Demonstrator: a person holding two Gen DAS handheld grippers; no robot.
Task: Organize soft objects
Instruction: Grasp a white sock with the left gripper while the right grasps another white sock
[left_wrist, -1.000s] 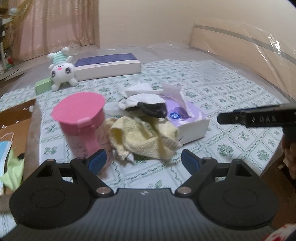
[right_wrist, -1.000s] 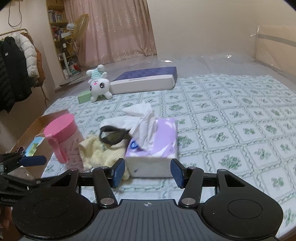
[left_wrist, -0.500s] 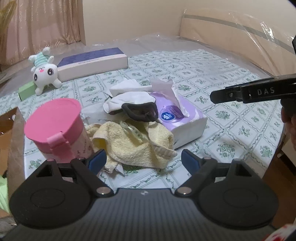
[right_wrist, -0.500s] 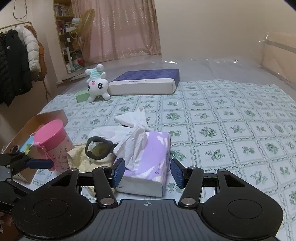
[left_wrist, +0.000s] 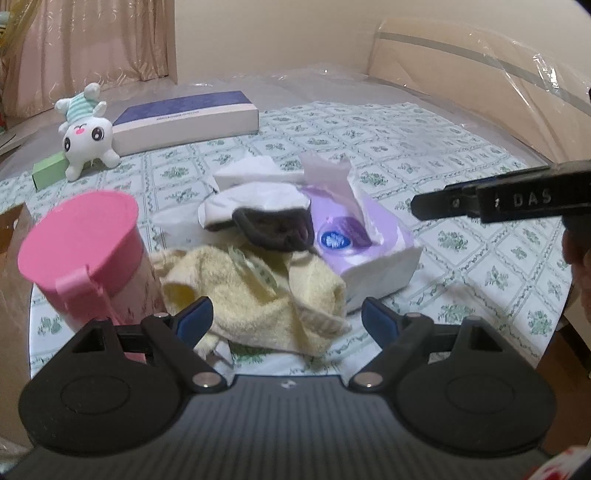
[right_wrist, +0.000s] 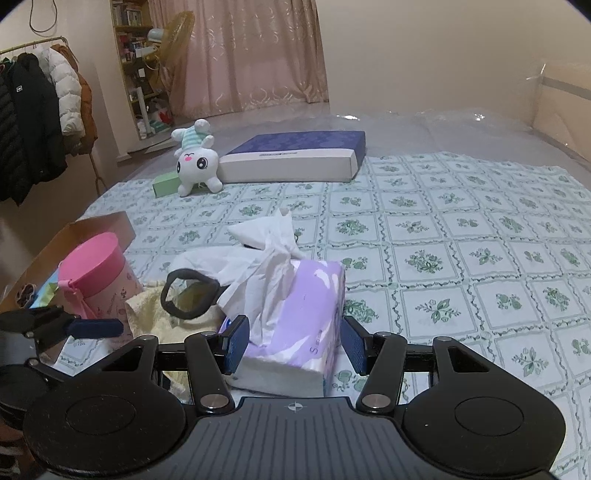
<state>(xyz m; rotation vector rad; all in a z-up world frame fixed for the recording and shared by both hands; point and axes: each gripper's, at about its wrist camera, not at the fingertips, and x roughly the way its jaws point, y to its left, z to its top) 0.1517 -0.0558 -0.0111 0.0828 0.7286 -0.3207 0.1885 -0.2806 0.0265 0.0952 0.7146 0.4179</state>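
Observation:
A yellow towel (left_wrist: 255, 295) lies crumpled on the patterned sheet, right in front of my open left gripper (left_wrist: 286, 319); it also shows in the right wrist view (right_wrist: 155, 310). A black band (left_wrist: 275, 229) and white cloth (left_wrist: 255, 201) rest behind it, against a purple tissue pack (left_wrist: 365, 247). My right gripper (right_wrist: 293, 343) is open, its fingers on either side of the tissue pack (right_wrist: 306, 317), with gaps showing. A white plush bunny (right_wrist: 195, 160) sits far back.
A pink lidded cup (left_wrist: 88, 254) stands left of the towel. A cardboard box (right_wrist: 44, 258) is at the left edge. A flat blue-and-white box (right_wrist: 295, 157) and a small green block (right_wrist: 166, 184) lie at the back. The bed edge is close at the front.
Both grippers have moved closer to the pile. The right gripper's fingers now flank the tissue pack. The towel now lies closer to the left gripper's open fingers.

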